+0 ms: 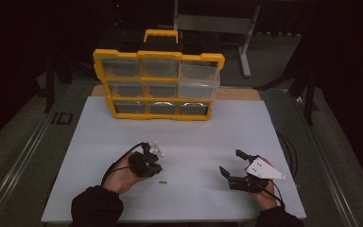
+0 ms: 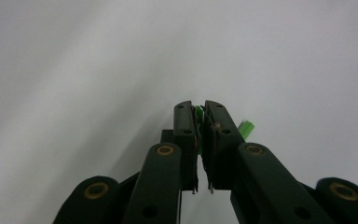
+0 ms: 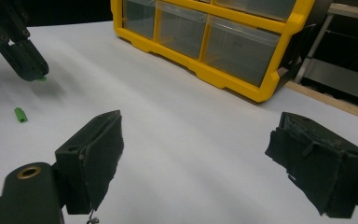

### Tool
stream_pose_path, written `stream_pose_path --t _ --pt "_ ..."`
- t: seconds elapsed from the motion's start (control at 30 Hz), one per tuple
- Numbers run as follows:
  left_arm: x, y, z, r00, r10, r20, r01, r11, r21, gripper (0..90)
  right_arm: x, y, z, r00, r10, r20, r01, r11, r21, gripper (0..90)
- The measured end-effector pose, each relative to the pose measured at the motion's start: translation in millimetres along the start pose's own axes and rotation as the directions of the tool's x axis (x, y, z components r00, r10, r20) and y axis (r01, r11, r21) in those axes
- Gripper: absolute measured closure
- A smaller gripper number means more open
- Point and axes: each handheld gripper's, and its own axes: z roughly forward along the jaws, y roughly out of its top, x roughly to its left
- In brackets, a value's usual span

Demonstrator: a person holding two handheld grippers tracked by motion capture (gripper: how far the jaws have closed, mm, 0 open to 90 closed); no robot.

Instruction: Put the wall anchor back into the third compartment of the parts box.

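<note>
Green piece (image 2: 198, 113): I read it as pinched between the tips of my left gripper (image 2: 198, 108) — a sliver of green shows in the narrow gap, just above the white board (image 1: 123, 137).
Left jaws: closed nearly together on that sliver, pointed down at the board's near-left part.
Second green piece (image 2: 246, 128): lies loose on the board just beside the left jaws, on their right in the left gripper view; in the high view (image 1: 162, 182) it sits toward the near edge from the gripper, close to the left hand (image 1: 123, 176).
Long axis: in the right gripper view the loose piece (image 3: 20, 115) is a short bar, lying flat and slanted across the board.
Right gripper (image 1: 232, 166): jaws wide apart with nothing between them, hovering over the near-right part of the board, well apart from both green bits.
Nearer hand: the left, by far — my guess is that any pick of the loose piece falls to it.
Yellow organizer (image 1: 158, 85): stands at the far edge, clear drawers facing me; it is well apart from both grippers.
View difference: the left gripper view gives the pinch itself; the right gripper view shows the left jaw tips (image 3: 30, 67) from the side with a green speck under them, plus the loose bar's lie.
</note>
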Motion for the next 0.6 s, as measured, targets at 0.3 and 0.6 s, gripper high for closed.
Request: stream_pose_path --t 0.3,0.6 --pt "3.2 11.0 -15.0 0.9998 0.017 0.013 -0.016 0.9993 -0.035 84.9 0.0 0.0 0.1 1.0 -0.001 -0.003 0.001 1.0 -0.001 15.3" --pt "9.9 21.7 -30.7 0.9995 0.024 0.019 -0.023 0.9978 -0.062 84.9 0.4 -0.1 0.5 1.0 -0.002 -0.005 0.002 1.0 0.0 15.3"
